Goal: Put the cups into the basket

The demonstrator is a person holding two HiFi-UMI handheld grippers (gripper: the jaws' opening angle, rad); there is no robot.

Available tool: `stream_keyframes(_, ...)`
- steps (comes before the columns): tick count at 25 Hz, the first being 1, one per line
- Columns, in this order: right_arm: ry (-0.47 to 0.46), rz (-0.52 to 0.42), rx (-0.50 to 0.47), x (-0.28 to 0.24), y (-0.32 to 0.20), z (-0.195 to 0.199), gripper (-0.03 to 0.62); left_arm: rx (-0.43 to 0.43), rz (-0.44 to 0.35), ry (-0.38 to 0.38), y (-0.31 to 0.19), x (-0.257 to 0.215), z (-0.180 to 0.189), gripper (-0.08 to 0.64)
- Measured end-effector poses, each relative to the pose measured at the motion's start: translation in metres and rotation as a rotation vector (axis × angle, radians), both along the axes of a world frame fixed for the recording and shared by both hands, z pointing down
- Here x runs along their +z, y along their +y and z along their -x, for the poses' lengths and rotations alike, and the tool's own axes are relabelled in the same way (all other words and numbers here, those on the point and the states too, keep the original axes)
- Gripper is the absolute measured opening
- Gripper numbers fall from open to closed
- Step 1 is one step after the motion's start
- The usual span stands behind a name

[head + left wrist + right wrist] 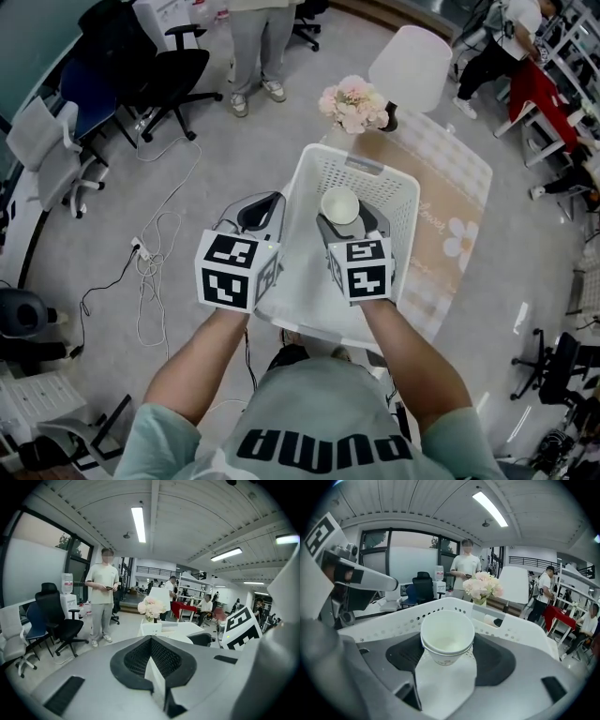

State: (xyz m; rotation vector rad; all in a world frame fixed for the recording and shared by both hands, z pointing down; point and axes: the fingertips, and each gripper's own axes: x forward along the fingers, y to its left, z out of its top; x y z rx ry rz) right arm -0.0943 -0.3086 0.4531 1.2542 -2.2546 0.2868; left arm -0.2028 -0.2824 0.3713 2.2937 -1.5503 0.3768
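Far of me, a vase of pink flowers (354, 103) stands on the cloth-covered counter (457, 178), just past the far rim of the white basket (302, 187). A white chair (411, 64) is beyond it. A person (255, 42) stands on the floor far left, near black office chairs (164, 75), and cables (155, 262) trail over the floor on the left. My left hand-held gripper (261, 212) hangs just beside the basket's left wall, its jaws pressed together on nothing. My right hand-held gripper (343, 221) is clamped on the nested white paper cups (339, 205), mouths up, over the basket's open inside. I cannot tell whether they touch its bottom.
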Motion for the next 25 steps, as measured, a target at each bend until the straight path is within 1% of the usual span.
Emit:
stream_keyframes(7,0.021,0.058,0.032,0.033,-0.013,0.006,0.334,-0.035,0.029,-0.016,-0.015,0.017,0.028,0.002)
stream_keyframes(12,0.059,0.106,0.012,0.063,-0.017,0.013,0.334,-0.05,0.071,-0.027,-0.021,0.04,0.042,0.002)
stream_keyframes(15,0.075,0.13,0.002,0.076,-0.018,0.017,0.334,-0.046,0.09,-0.032,-0.022,0.052,0.043,0.002)
stream_keyframes(19,0.103,0.15,0.013,0.095,-0.025,0.011,0.334,-0.038,0.114,-0.034,-0.023,0.065,0.042,0.002)
stream_keyframes(25,0.115,0.207,0.026,0.12,-0.026,0.009,0.334,-0.023,0.134,-0.033,-0.024,0.079,0.04,0.002)
